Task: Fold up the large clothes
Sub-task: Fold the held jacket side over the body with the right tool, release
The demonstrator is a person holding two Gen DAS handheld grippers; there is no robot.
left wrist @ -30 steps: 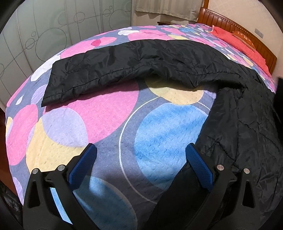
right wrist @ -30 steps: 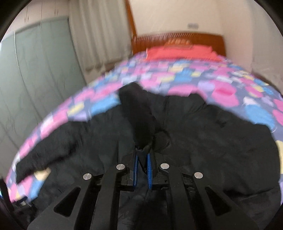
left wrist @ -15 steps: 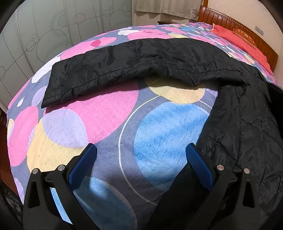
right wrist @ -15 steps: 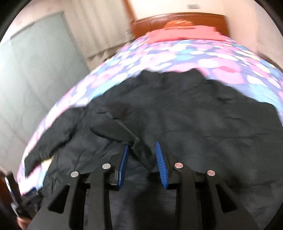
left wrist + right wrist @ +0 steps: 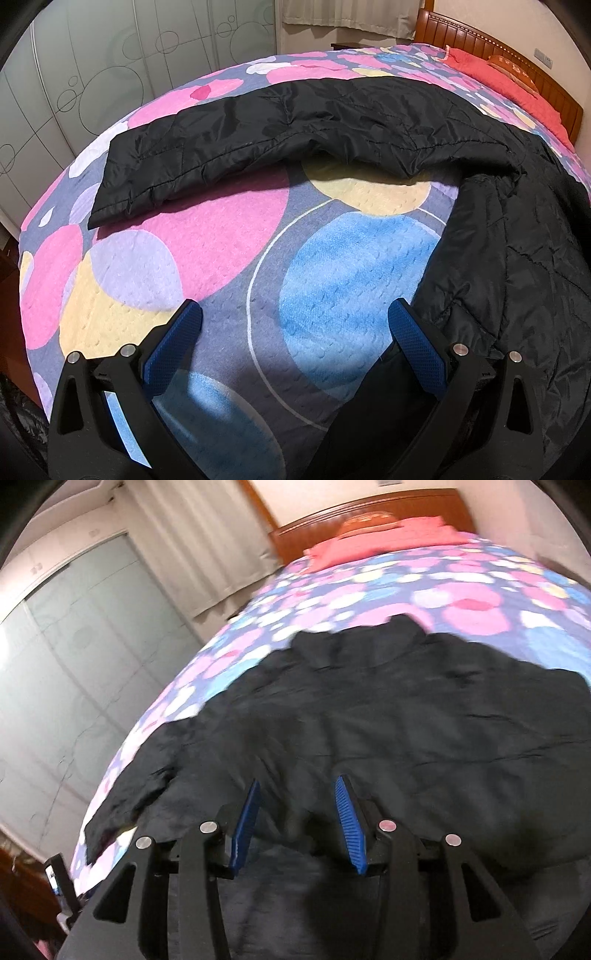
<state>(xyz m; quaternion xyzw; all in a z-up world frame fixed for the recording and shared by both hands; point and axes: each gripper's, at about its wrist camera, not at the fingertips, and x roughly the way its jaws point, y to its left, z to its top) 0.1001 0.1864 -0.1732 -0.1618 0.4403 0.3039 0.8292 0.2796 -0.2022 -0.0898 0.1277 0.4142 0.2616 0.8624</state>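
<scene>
A large black quilted jacket (image 5: 517, 236) lies spread on the bed. One sleeve (image 5: 229, 147) stretches out flat to the left in the left wrist view. My left gripper (image 5: 295, 317) is open and empty, low over the bedspread beside the jacket's left edge. In the right wrist view the jacket body (image 5: 424, 716) fills the middle, collar toward the headboard. My right gripper (image 5: 295, 790) is open and empty just above the jacket's near part.
The bed has a circle-patterned bedspread (image 5: 192, 236) and a red pillow (image 5: 506, 70) by the wooden headboard (image 5: 369, 506). Frosted wardrobe doors (image 5: 92, 66) stand on the left. Curtains (image 5: 207, 542) hang beyond the bed.
My right gripper was shut on a fold of the jacket, then opened and let it drop flat. My left gripper has stayed open in place.
</scene>
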